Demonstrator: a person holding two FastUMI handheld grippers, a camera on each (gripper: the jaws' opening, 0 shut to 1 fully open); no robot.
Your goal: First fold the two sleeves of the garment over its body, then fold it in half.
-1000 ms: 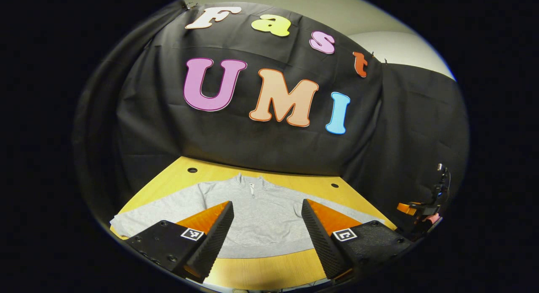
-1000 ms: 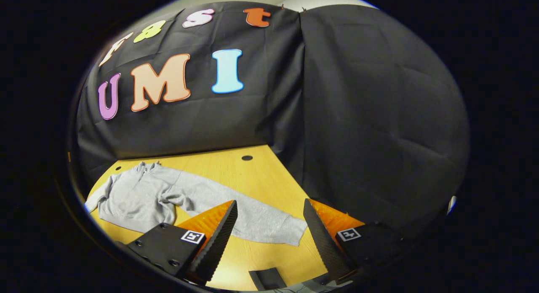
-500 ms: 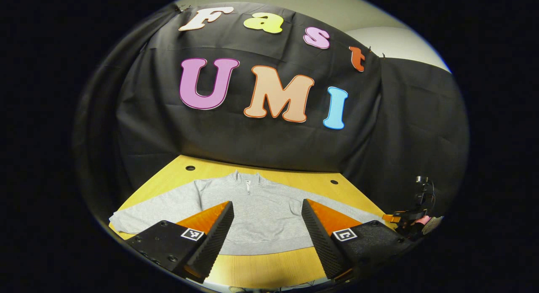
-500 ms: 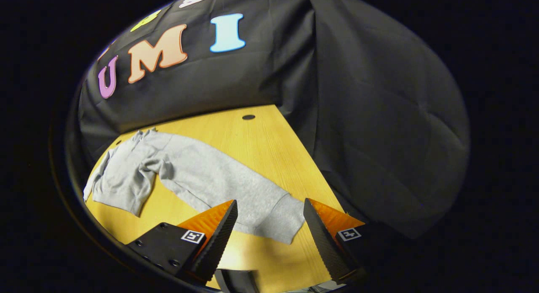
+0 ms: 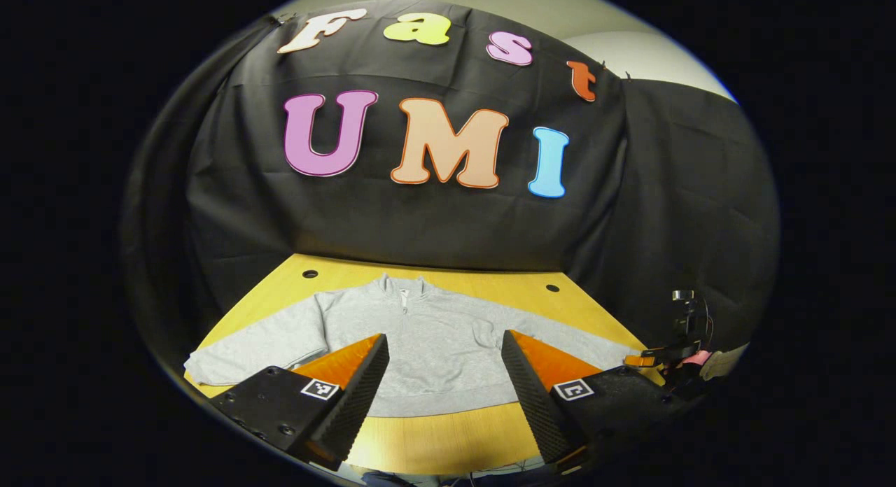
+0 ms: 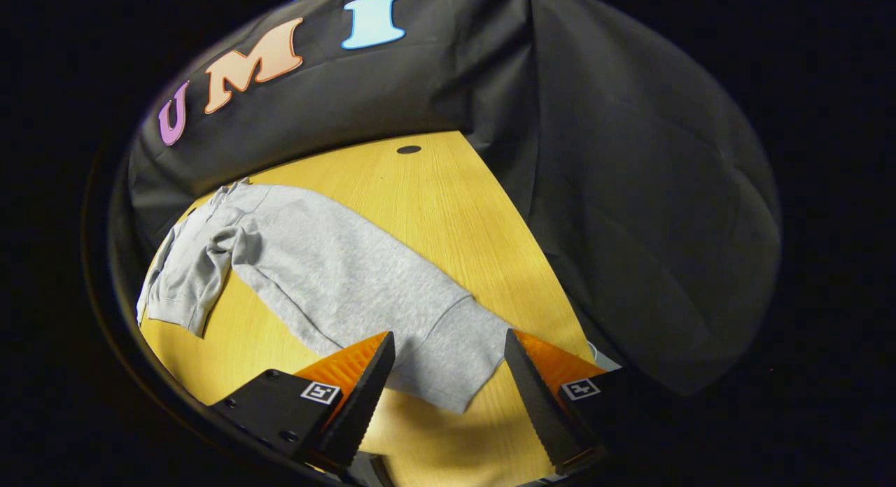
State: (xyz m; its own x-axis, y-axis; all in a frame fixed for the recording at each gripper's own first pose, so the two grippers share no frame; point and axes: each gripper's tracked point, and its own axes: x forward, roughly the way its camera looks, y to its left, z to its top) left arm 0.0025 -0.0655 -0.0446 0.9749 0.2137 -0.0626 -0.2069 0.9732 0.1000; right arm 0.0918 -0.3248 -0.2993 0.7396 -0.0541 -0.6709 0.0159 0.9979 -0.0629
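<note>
A grey zip-neck sweatshirt [image 5: 427, 347] lies flat on the yellow wooden table [image 5: 448, 441], collar toward the back wall, both sleeves spread outward. In the left gripper view my left gripper [image 5: 444, 396] hovers open above the garment's hem, nothing between its fingers. The right gripper [image 5: 661, 360] and the hand holding it show small at the far right, by the right cuff. In the right gripper view the right sleeve [image 6: 350, 277] runs toward me and its cuff [image 6: 455, 364] lies between the open fingers of my right gripper [image 6: 448, 396], which stands just above it.
Black cloth walls close the table at the back and right. Round holes sit in the tabletop near the back edge [image 5: 310, 273] [image 5: 552, 288] [image 6: 408, 150]. Bare wood lies in front of the hem and beside the right sleeve.
The right gripper has dropped and moved forward until the cuff lies between its fingers. The left gripper's view has shifted slightly, with the garment now a little farther off. Both stay open.
</note>
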